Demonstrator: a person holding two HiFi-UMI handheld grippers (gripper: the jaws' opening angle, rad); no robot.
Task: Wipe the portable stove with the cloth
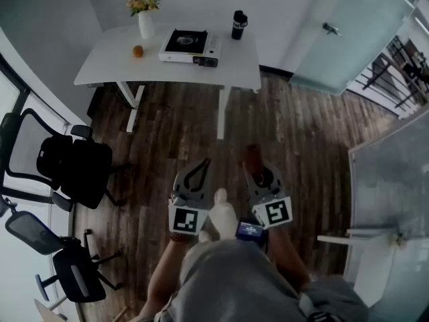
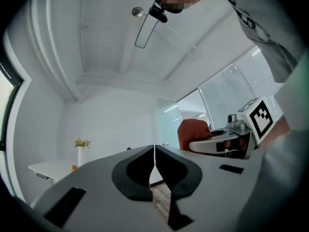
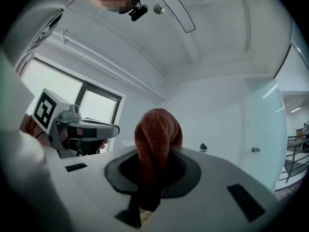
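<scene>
Between right fingers (image 3: 189, 174): cloth (image 3: 157, 129) pinched at bunched fold; soft, limp, likely best held mid-bundle; left fingers (image 2: 128, 178) clenched, empty.

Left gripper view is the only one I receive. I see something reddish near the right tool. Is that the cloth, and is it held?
Observer: Yes. The right gripper view shows the cloth pinched between the jaws of the right tool, with a folded bunch sticking out ahead.
Operator: I cannot find the stove.
Observer: The head view shows the portable stove on the white table, at the far side of the wooden floor.
Operator: Anything beside it?
Observer: A black bottle stands to its right, apart from it.
</scene>
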